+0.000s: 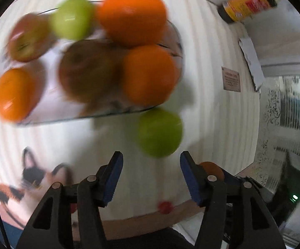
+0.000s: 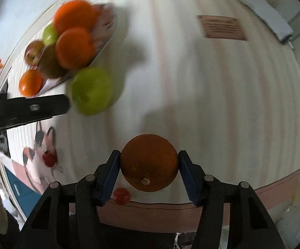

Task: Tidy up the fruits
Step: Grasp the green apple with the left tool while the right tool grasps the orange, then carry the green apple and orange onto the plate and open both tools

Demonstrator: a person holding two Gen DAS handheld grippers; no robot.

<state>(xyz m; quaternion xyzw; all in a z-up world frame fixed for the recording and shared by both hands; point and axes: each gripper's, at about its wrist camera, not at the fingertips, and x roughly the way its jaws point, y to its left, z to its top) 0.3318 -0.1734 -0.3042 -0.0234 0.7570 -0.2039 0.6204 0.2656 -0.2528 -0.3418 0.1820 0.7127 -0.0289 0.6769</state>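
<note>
Oranges (image 1: 132,14) and apples (image 1: 72,17) filled the glass bowl (image 1: 176,47). Right gripper (image 2: 149,166) pointed down, seemingly pinching an orange (image 2: 149,162); left gripper (image 1: 151,176) gaped, holding nothing.

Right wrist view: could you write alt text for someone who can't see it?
An orange sits between the right gripper pads above a pale striped table. At upper left, a green apple lies beside a fruit-filled bowl.
</note>
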